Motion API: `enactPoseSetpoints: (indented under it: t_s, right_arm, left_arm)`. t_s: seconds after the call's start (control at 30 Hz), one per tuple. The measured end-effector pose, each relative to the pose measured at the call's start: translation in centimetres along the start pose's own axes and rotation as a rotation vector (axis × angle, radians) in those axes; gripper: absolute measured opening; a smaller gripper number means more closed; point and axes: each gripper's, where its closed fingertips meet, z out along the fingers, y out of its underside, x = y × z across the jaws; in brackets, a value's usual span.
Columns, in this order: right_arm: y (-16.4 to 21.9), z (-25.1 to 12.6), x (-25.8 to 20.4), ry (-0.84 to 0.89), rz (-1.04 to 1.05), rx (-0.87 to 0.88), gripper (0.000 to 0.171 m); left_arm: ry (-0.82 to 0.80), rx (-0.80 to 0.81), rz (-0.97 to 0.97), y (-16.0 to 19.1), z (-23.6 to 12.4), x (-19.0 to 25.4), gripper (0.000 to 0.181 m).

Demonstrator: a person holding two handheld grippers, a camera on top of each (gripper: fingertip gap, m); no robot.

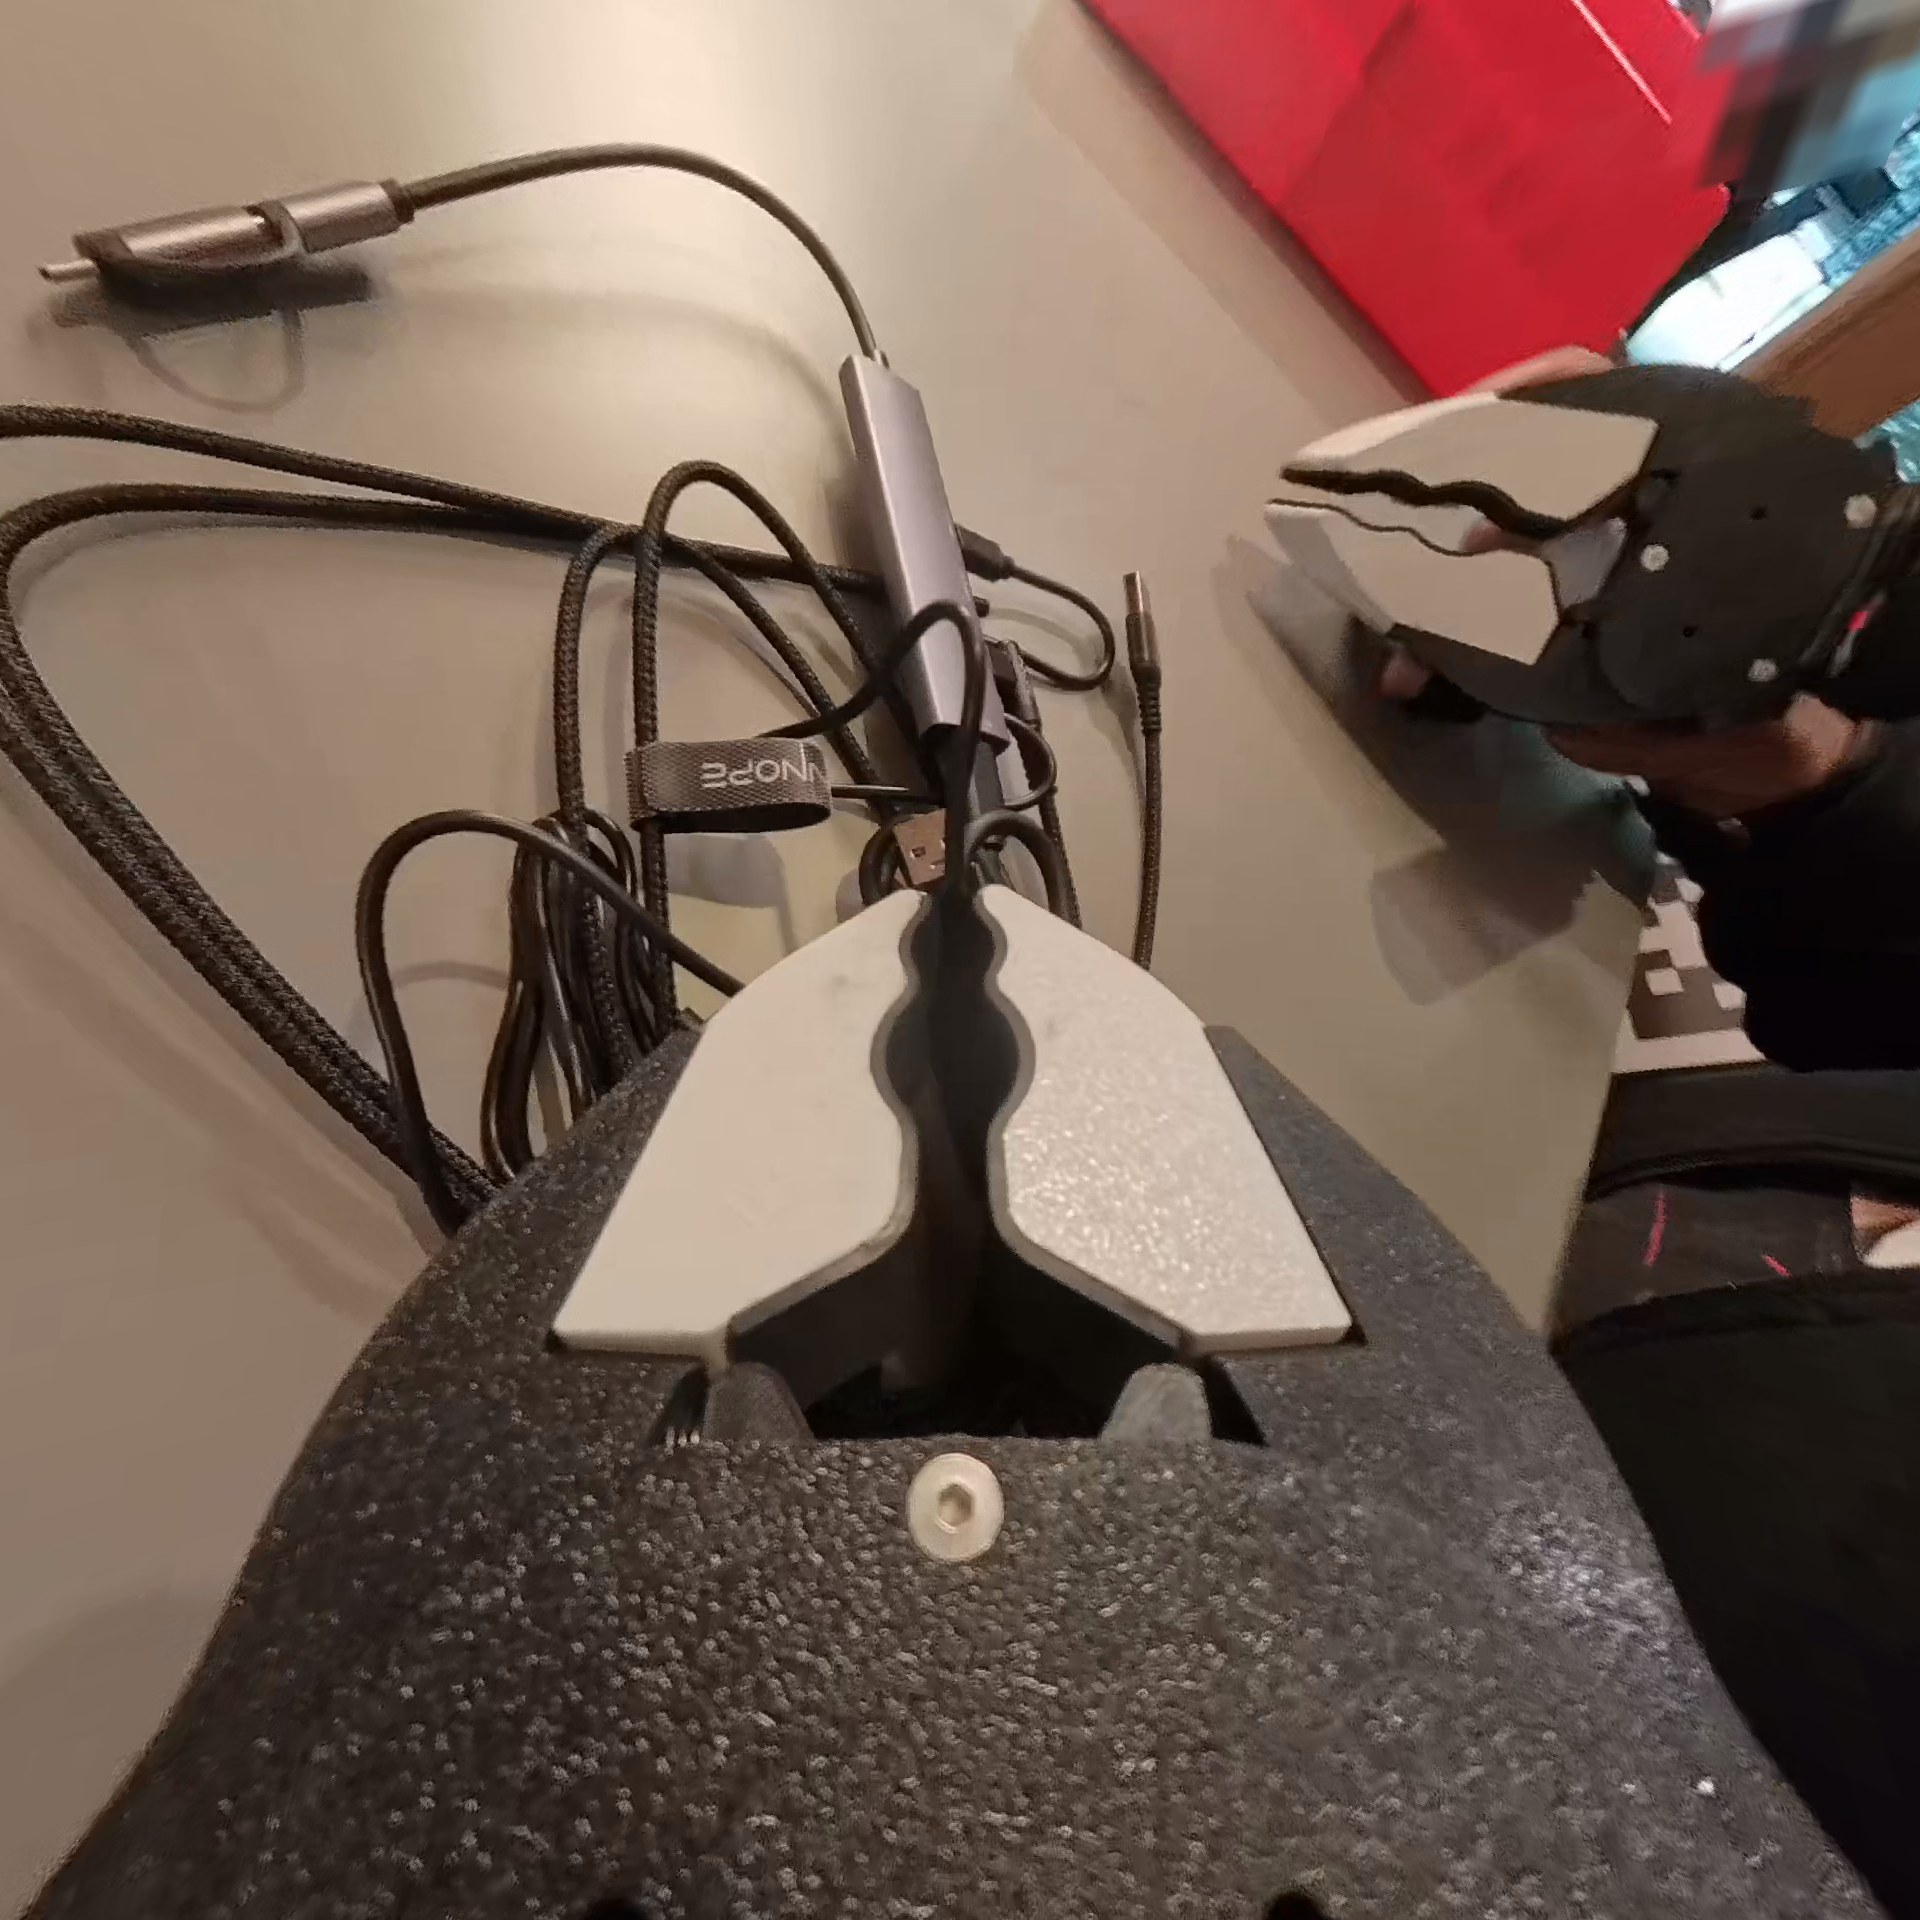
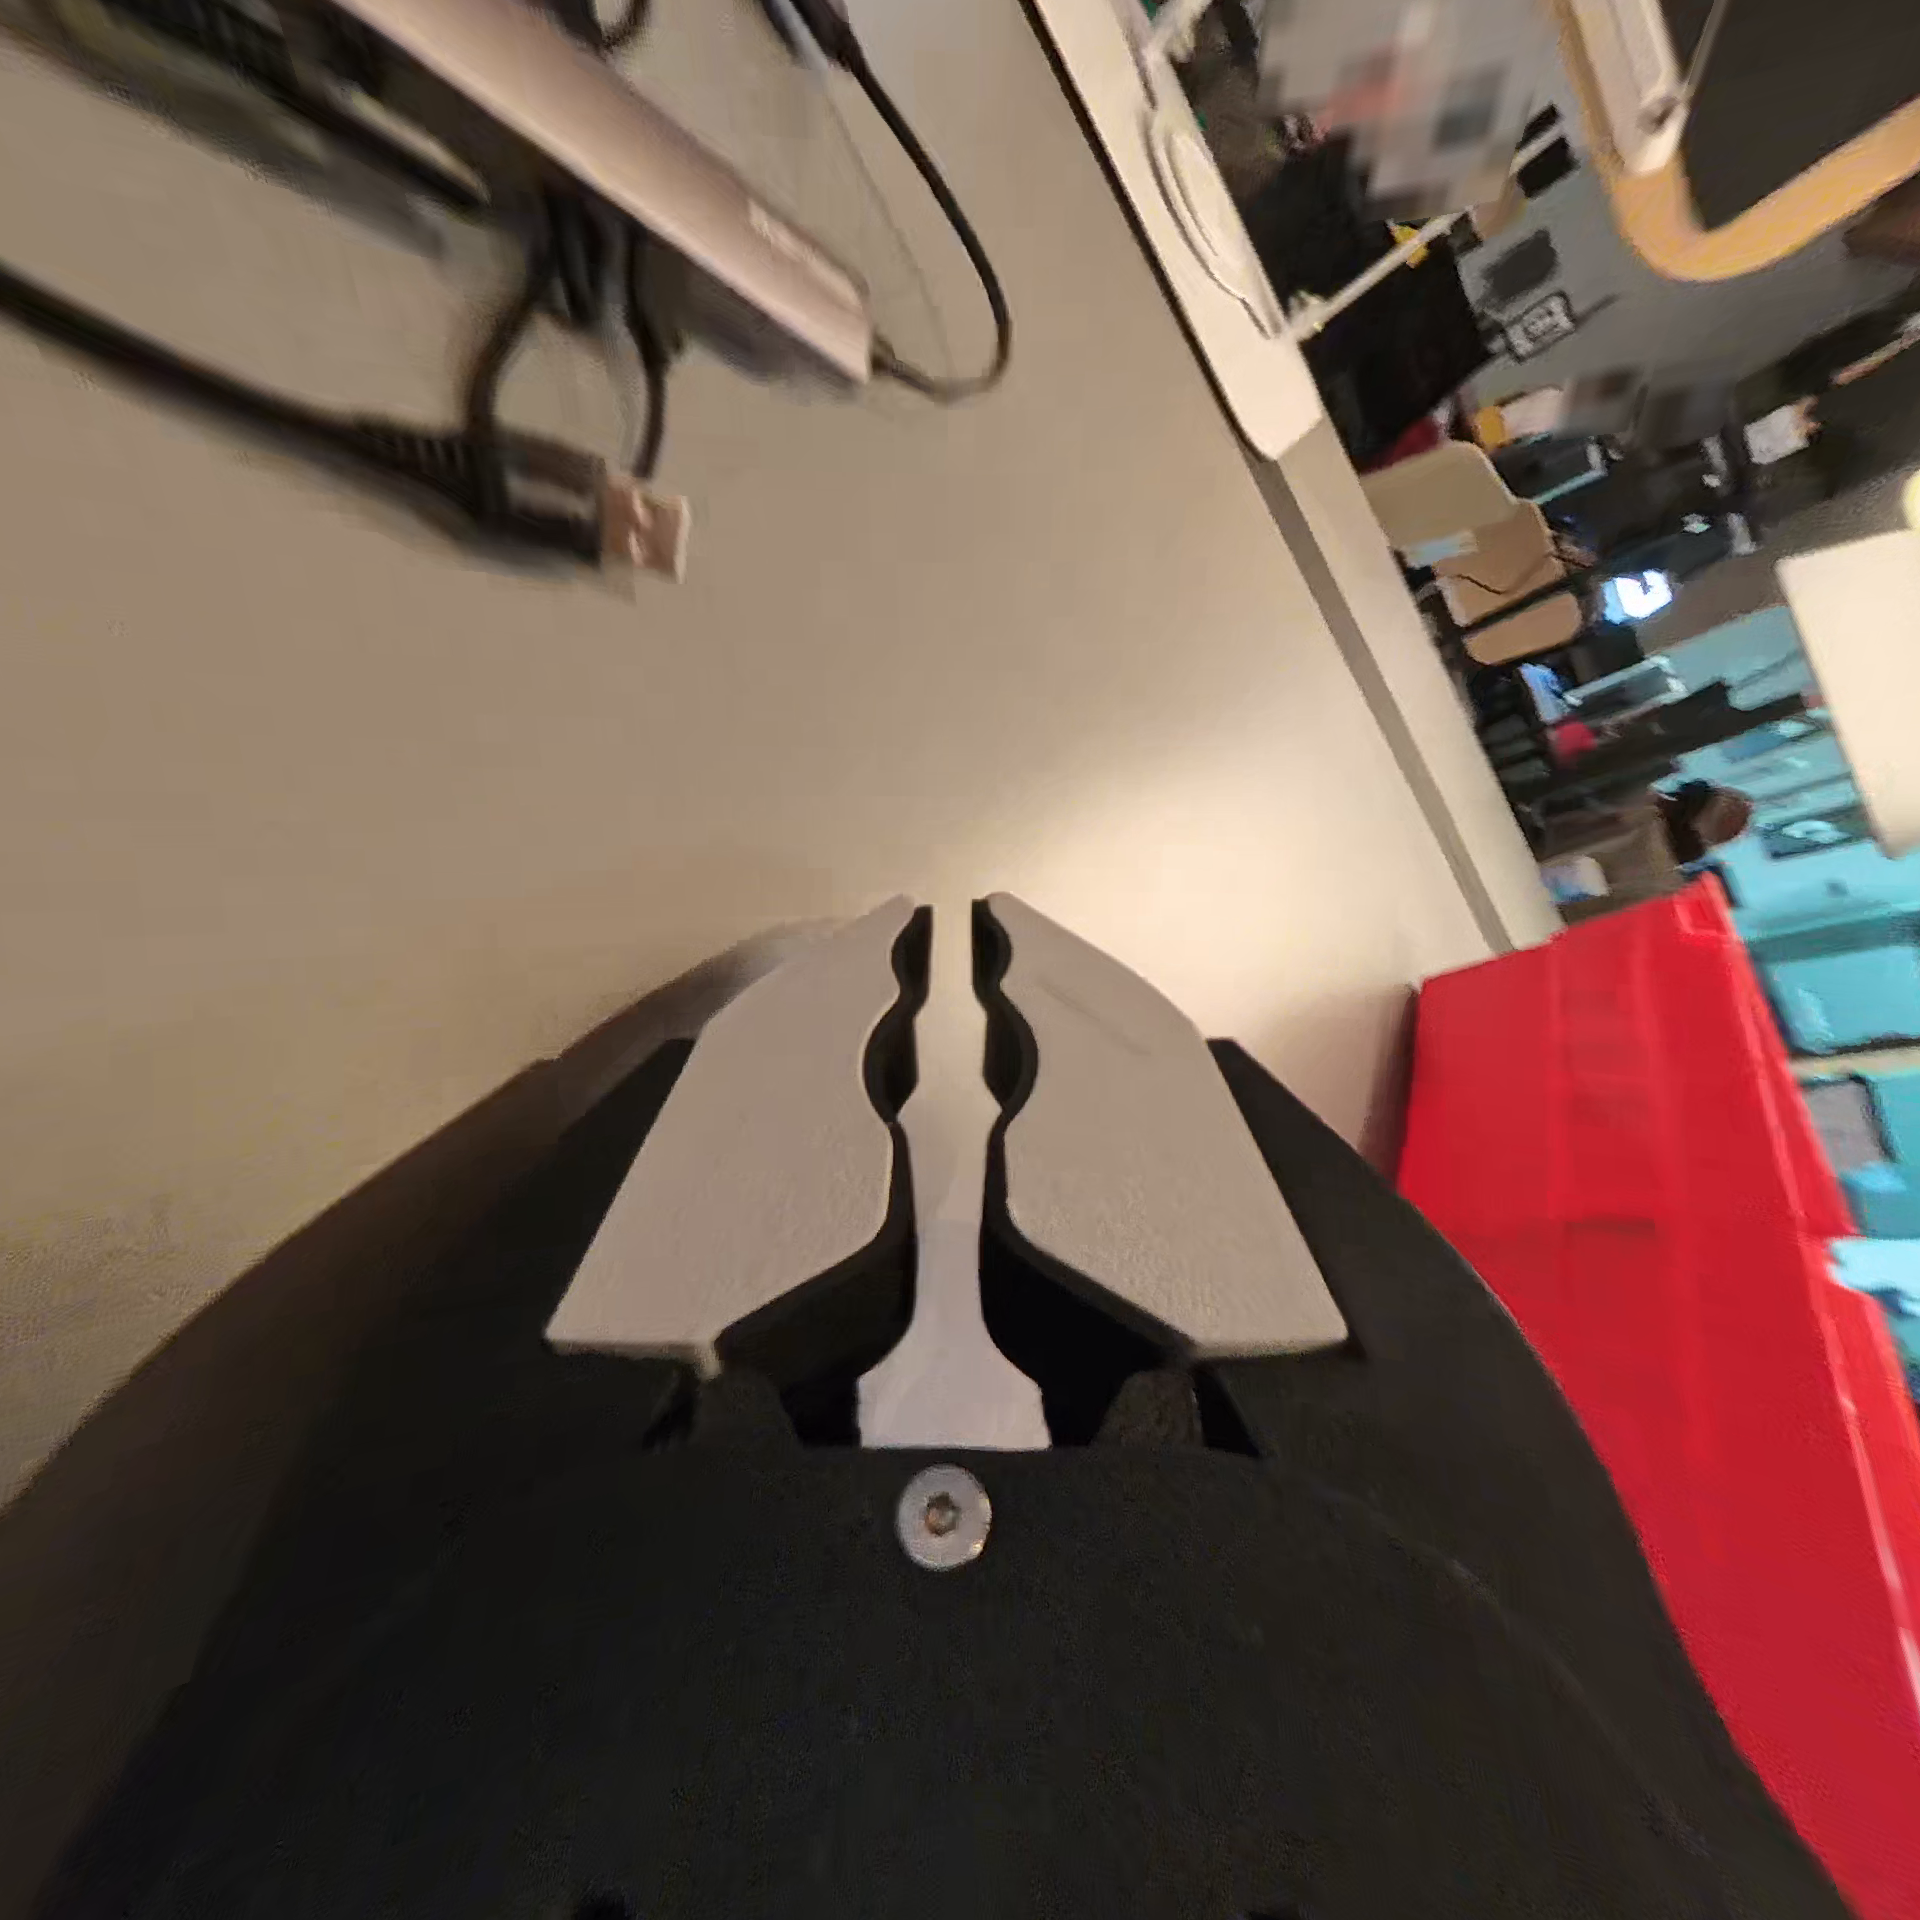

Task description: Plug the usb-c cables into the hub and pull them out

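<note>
The grey hub lies on the beige table among tangled black cables. Two small plugs sit in its right side. My left gripper is just before the hub's near end, shut on a thin black cable that runs between its jaws. A USB-A plug lies at its fingertips. A loose braided cable with a metal plug lies right of the hub. My right gripper hovers over bare table, nearly closed and empty. It also shows in the left wrist view. The hub and a USB-A plug are blurred at its upper left.
The hub's own lead ends in a grey connector at the far left. A grey strap binds the thick braided cables. A red box stands at the table's edge. About 20 cm separates my left fingertips from my right.
</note>
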Motion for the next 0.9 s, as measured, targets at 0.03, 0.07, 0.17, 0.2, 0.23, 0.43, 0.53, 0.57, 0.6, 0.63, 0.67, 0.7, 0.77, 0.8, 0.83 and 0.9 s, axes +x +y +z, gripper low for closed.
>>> enactPoseSetpoints:
  t_s: [0.03,0.07,0.17,0.2,0.23,0.43,0.53,0.57,0.6,0.63,0.67,0.7,0.77,0.8,0.83,0.9]
  right_arm:
    - [-0.9,0.1,-0.5,-0.06,0.033,0.036,0.01]
    - [-2.0,0.2,-0.8,-0.115,0.079,0.076,0.011]
    - [-5.2,0.2,-0.7,-0.255,0.291,0.199,0.012]
    - [-6.1,0.3,-0.7,-0.301,0.355,0.22,0.012]
    - [-6.7,0.5,-0.9,-0.352,0.402,0.224,0.012]
    - [-6.4,2.1,-4.5,-0.573,0.43,0.053,0.021]
    - [-6.0,2.3,-6.0,-0.626,0.34,-0.005,0.022]
    - [-5.9,2.4,-6.2,-0.623,0.31,-0.015,0.022]
    - [-6.0,2.4,-6.3,-0.613,0.289,-0.012,0.02]
    - [-6.1,2.4,-6.5,-0.611,0.277,-0.008,0.016]
    - [-6.2,2.4,-6.5,-0.604,0.276,-0.005,0.015]
    - [-6.2,2.4,-6.5,-0.606,0.278,-0.003,0.012]
    - [-6.1,2.5,-6.3,-0.598,0.289,-0.011,0.006]
    - [-6.1,2.5,-6.4,-0.603,0.293,-0.012,0.006]
    - [-6.1,2.5,-6.4,-0.606,0.295,-0.013,0.006]
    - [-6.1,2.5,-6.4,-0.608,0.297,-0.013,0.005]
  left_arm:
    - [0.025,-0.019,0.008,0.2,0.1,0.6,0.008]
    - [0.045,-0.04,0.017,0.5,0.2,1.1,0.009]
    - [0.031,-0.066,0.05,0.6,0.3,1.9,0.012]
    - [0.018,-0.058,0.055,0.5,0.3,2.0,0.014]
    - [0.009,-0.046,0.053,0.2,0.2,2.2,0.017]
    - [-0.08,0.052,0.052,-1.5,-1.1,2.5,0.027]
    - [-0.132,0.093,0.091,-2.6,-1.8,3.1,0.027]
    - [-0.146,0.108,0.108,-3.1,-2.0,3.4,0.027]
    - [-0.156,0.121,0.127,-3.6,-2.1,3.9,0.027]
    - [-0.163,0.13,0.146,-4.1,-2.1,4.3,0.028]
    - [-0.171,0.133,0.163,-4.6,-1.9,4.8,0.028]
    - [-0.18,0.128,0.18,-5.0,-1.7,5.1,0.028]
    - [-0.206,0.101,0.214,-5.5,-0.8,5.6,0.028]
    - [-0.219,0.084,0.235,-5.8,-0.2,5.7,0.028]
    - [-0.234,0.065,0.257,-5.9,0.5,5.8,0.028]
    - [-0.287,0.013,0.295,-5.9,1.9,5.4,0.028]
